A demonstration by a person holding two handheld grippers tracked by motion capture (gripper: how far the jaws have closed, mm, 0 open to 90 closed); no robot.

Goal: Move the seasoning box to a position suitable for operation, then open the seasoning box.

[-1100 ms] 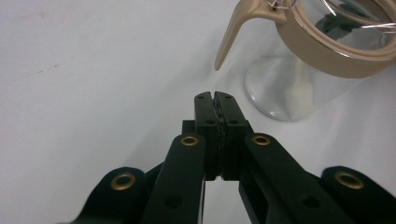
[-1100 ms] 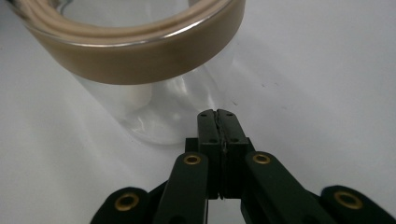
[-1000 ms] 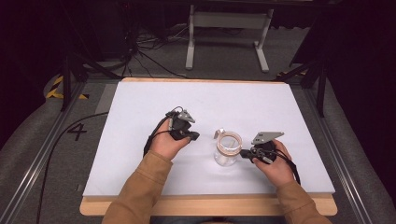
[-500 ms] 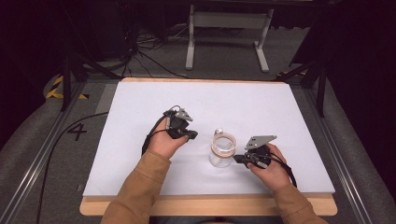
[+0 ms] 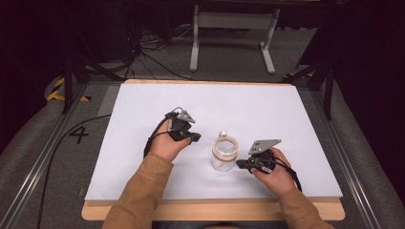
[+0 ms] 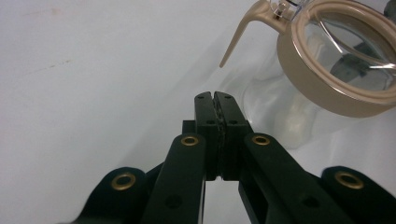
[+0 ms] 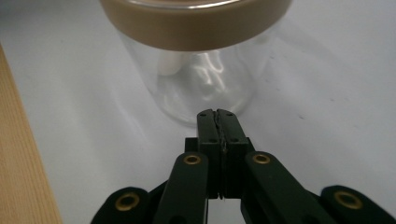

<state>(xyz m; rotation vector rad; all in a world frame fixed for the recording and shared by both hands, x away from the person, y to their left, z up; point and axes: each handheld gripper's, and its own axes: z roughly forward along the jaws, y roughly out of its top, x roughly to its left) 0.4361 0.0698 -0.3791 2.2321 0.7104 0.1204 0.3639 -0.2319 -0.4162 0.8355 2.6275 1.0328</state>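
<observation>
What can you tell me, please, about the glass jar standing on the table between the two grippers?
The glass jar is clear, round and upright on the white table, with a tan ring around its mouth. A thin tan lever sticks out from that ring. Something pale shows inside, too blurred to identify. The left gripper and right gripper sit shut on either side, neither holding it.

Two forearms (tan sleeves) reach in from below; left tongs [image 5: 195, 139] and right tongs [image 5: 239, 165] are both closed, pointing toward each other.
</observation>
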